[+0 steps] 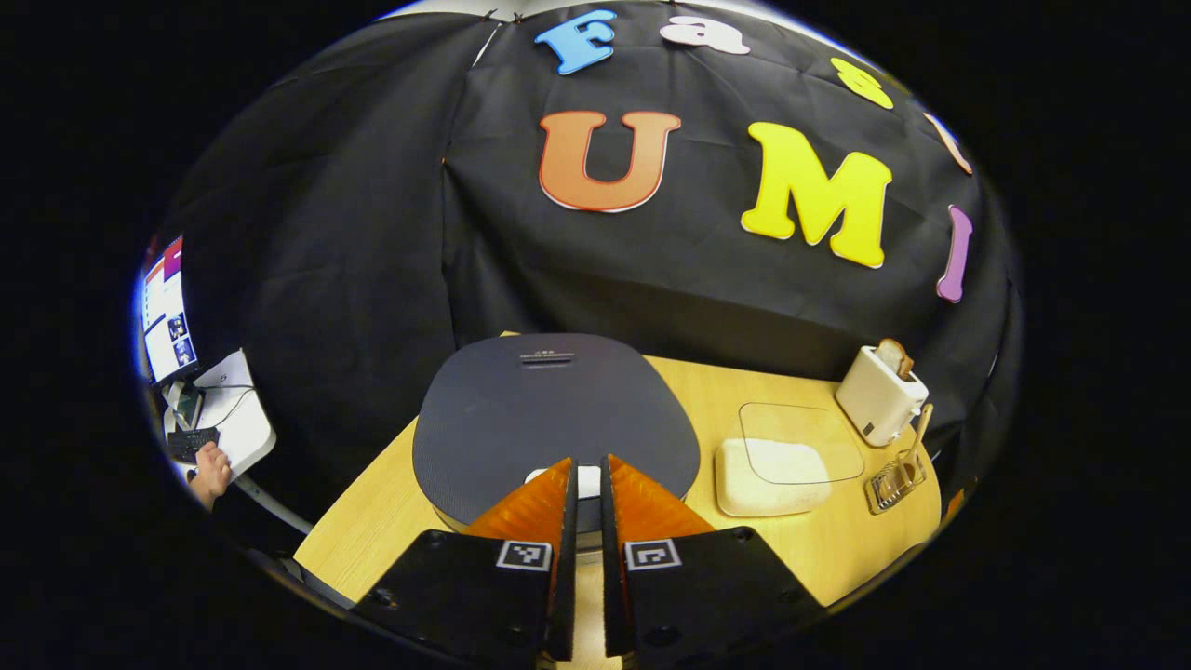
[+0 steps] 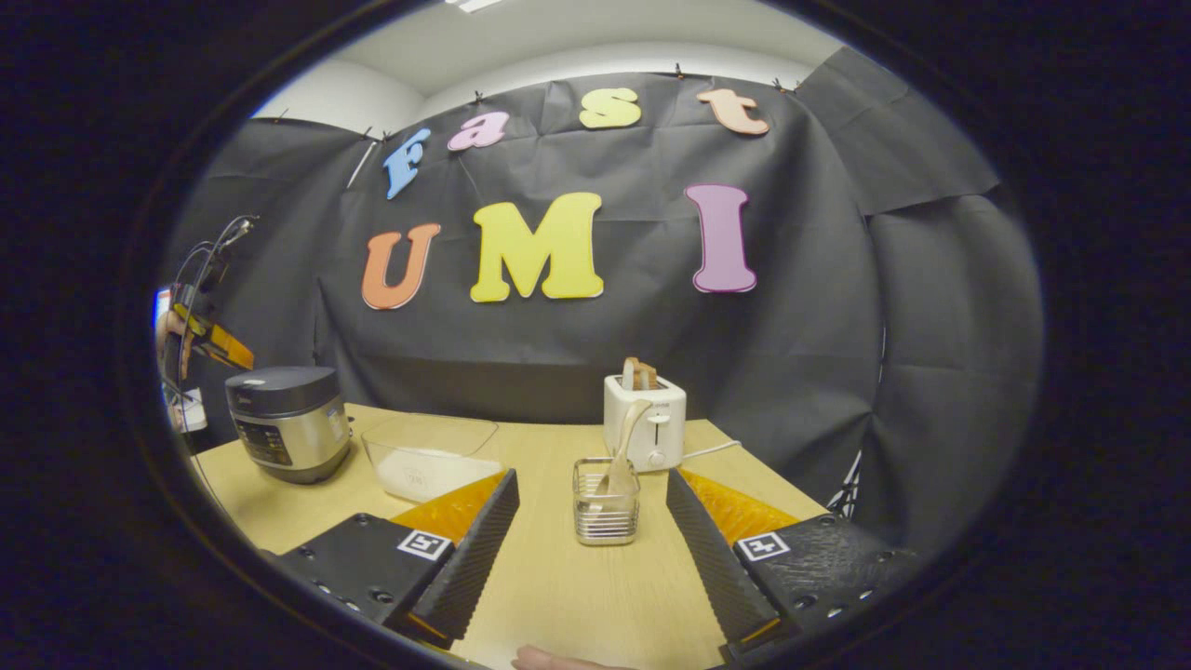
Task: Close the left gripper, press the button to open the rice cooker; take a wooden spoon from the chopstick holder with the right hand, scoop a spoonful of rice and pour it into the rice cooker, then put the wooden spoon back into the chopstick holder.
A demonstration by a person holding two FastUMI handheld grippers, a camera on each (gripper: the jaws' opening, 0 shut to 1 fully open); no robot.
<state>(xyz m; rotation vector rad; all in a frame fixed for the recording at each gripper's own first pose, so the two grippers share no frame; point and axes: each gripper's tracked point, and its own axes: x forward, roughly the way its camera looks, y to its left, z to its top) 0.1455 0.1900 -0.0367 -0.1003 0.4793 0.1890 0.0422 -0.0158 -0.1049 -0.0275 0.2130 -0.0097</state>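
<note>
Now the left tongs (image 1: 588, 479), clenched, hover just above the rice cooker's (image 1: 521, 409) white button (image 1: 588, 481), poised to press. Ahead of the released right tongs (image 2: 588, 498), the wooden spoon (image 2: 622, 447) stands in the chopstick holder (image 2: 605, 507).

On the table (image 2: 558, 577), rice cooker (image 2: 287, 421) left, rice container (image 2: 430, 456) beside it, chopstick holder (image 2: 606, 501) before toaster (image 2: 645, 421).

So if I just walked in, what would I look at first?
Probably the big dark rice cooker, lid down, right under the shut left gripper. Next, the wooden spoon sticking up from the chopstick holder, between the open right gripper's fingers, with the white toaster behind.
</note>
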